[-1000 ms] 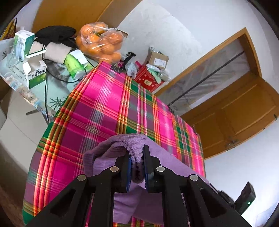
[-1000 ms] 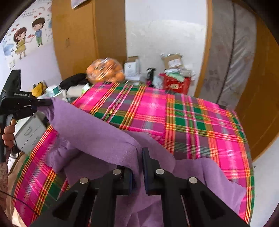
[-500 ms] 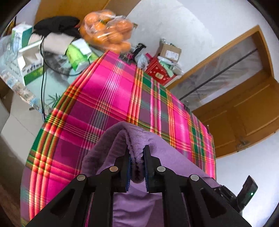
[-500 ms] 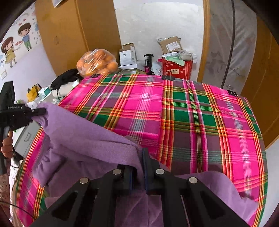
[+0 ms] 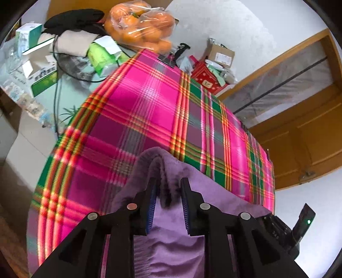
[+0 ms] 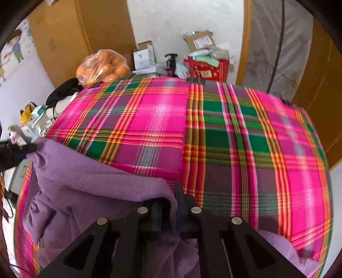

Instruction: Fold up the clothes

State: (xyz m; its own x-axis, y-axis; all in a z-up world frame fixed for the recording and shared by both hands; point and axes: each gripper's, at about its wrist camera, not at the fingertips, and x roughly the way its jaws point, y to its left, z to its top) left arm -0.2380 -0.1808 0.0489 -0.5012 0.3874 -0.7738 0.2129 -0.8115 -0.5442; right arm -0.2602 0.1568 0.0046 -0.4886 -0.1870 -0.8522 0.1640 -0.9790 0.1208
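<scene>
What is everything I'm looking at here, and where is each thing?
garment: one, purple, fleecy, near edge of the table.
tablecloth: one, pink and green plaid, covering the table.
bag of oranges: one, clear plastic, beyond the far corner.
red box: one, behind the table's far edge.
cardboard box: one, brown, by the wall.
black cloth: one, on the side table.
left gripper: one, black, jaws just opened, garment fold loose between them.
right gripper: one, black, clamped on the garment's edge.
</scene>
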